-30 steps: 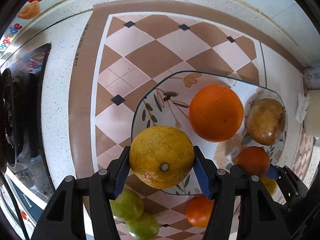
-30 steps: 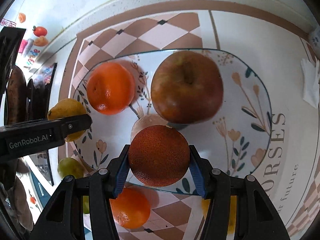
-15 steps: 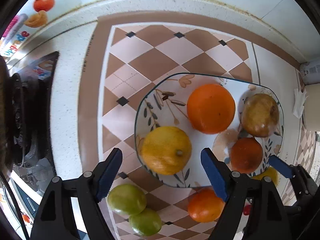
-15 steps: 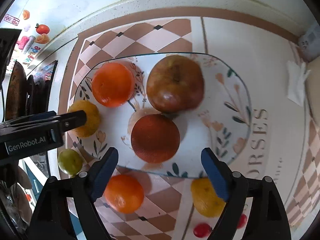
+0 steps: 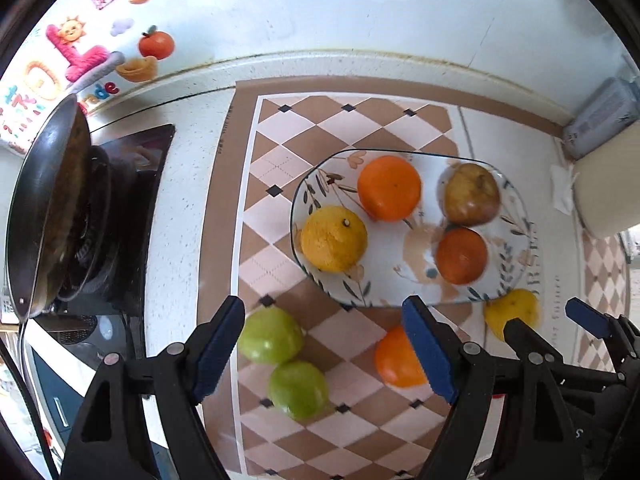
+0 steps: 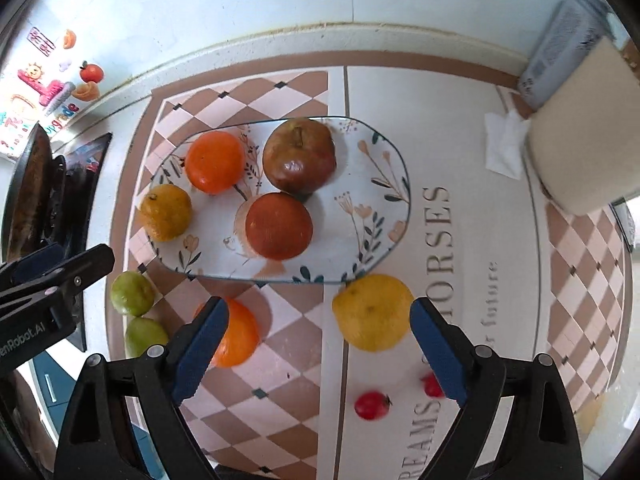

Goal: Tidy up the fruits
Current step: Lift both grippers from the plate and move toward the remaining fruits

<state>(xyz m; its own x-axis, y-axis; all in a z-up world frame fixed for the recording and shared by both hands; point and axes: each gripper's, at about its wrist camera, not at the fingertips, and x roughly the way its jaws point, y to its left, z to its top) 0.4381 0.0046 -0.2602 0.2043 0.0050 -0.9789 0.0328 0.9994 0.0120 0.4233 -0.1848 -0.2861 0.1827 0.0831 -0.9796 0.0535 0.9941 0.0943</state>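
Beside the plate (image 6: 394,240), both grippers, left gripper (image 5: 328,350) and right gripper (image 6: 320,350), hang open and empty, and a careless reach could nudge the yellow fruit (image 6: 372,312) rolling across the counter (image 6: 500,300).

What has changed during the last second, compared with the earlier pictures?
Both grippers let go. The left gripper released the yellow citrus onto the plate; the right gripper released the dark orange there. Both opened wide and drew back from the plate. The bright orange, the apple and the fruits on the mat stayed.
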